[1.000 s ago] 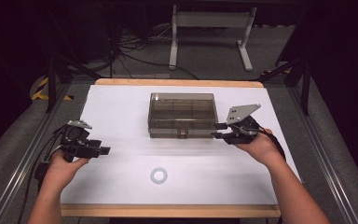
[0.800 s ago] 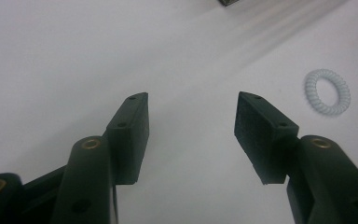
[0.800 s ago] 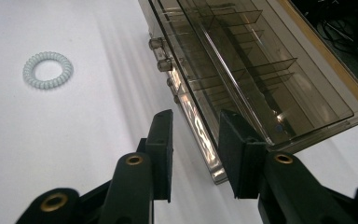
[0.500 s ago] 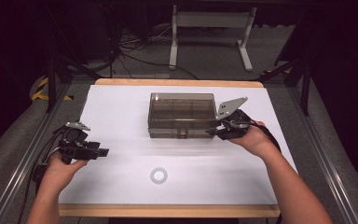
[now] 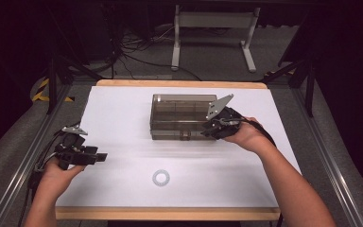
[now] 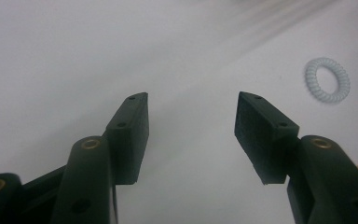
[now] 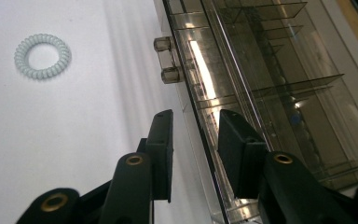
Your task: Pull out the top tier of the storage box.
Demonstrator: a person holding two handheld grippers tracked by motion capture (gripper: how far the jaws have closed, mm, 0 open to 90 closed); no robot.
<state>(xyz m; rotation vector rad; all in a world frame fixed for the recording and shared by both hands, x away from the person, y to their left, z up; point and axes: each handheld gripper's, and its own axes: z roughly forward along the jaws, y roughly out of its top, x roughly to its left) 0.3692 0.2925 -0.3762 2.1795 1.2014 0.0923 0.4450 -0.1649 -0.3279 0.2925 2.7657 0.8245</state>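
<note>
A smoky see-through compartment box [image 5: 182, 116] with its lid down sits at the middle back of the white table [image 5: 118, 109]. My right gripper [image 5: 209, 132] is at the box's front right corner. In the right gripper view its jaws [image 7: 196, 123] straddle the front edge of the box [image 7: 270, 70], one outside the front wall and one over the lid, with a gap showing beside the outer pad. The box's latch [image 7: 167, 60] lies further along that edge. My left gripper [image 5: 100, 157] rests open at the table's left, its jaws [image 6: 191, 105] wide over bare white surface.
A pale spiral hair tie [image 5: 160, 178] lies on the table near the front middle, also seen as the hair tie [image 6: 327, 80] and the hair tie [image 7: 43, 55]. The table's wooden rim [image 5: 170, 213] runs along the front. Metal rails flank both sides.
My right gripper has slid left along the table to the box's front right corner. The left gripper has stayed where it was.
</note>
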